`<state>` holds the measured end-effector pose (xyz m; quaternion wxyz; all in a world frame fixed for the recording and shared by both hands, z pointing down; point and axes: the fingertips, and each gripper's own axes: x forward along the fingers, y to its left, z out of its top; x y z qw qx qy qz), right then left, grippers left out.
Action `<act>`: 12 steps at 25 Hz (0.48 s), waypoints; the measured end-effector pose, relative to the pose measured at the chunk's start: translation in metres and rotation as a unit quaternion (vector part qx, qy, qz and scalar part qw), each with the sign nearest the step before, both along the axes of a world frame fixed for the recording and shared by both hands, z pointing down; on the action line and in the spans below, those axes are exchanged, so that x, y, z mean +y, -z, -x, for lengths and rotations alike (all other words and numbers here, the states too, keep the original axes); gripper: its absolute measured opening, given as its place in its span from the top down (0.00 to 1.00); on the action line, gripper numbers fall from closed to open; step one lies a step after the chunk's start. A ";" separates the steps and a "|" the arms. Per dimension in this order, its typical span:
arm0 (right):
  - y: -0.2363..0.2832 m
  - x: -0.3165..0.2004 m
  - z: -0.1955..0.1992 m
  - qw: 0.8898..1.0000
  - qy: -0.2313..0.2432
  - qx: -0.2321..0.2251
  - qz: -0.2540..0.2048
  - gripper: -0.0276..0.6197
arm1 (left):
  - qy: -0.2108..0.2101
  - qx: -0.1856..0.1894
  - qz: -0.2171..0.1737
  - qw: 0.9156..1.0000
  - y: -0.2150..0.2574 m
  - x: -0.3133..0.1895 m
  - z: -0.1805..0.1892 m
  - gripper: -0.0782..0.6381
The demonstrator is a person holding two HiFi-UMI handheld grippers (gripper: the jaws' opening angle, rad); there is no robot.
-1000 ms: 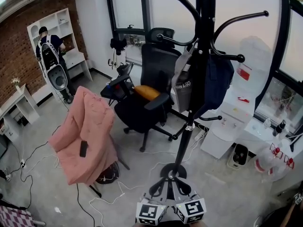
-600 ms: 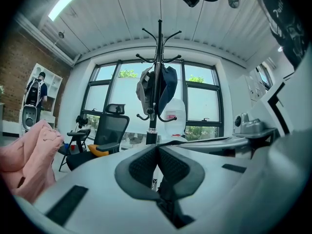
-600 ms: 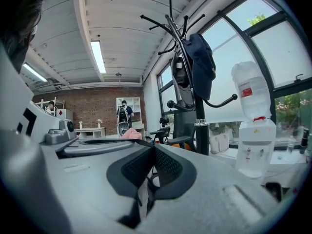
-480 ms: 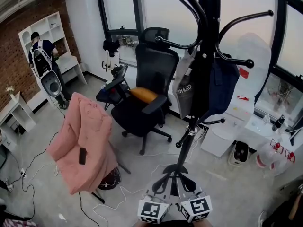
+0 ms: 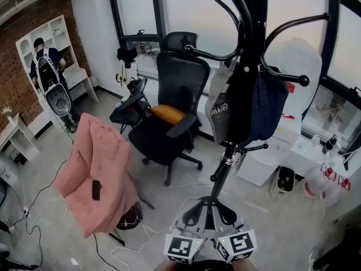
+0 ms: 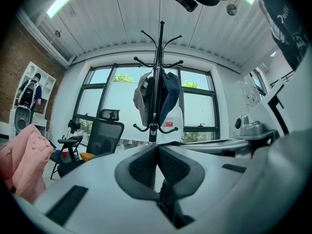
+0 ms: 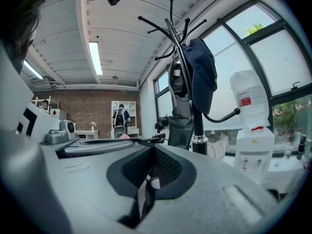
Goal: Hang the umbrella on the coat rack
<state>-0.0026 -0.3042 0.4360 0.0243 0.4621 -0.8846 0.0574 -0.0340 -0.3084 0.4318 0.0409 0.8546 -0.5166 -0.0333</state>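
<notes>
The umbrella itself shows in no view - probably hanging below the grippers. A thin black strap [image 6: 175,142], likely its loop, stretches between the left gripper [image 6: 157,147] and right gripper [image 7: 152,150], both pinched onto it. It looks soft and light - slip it over a free hook [image 5: 324,17] of the coat rack [image 5: 248,106].

office chair [image 5: 179,86] by window | pink coat [image 5: 101,162] (draped, left of chair) | water dispenser [image 5: 290,131]

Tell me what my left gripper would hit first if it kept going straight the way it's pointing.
Most likely the coat rack: its pole stands dead ahead in the left gripper view, near its lower hooks. Nothing shows in between, though depth is unclear.
</notes>
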 end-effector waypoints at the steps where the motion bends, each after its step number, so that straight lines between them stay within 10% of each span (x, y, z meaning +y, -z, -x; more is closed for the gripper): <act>1: 0.003 -0.003 0.000 1.000 -0.001 -0.002 -0.002 0.95 | -0.001 0.001 -0.001 1.000 0.003 -0.003 0.000 0.87; 12: 0.034 -0.027 -0.001 0.999 -0.019 -0.002 -0.030 0.95 | -0.023 -0.007 -0.021 1.000 0.035 -0.028 -0.002 0.87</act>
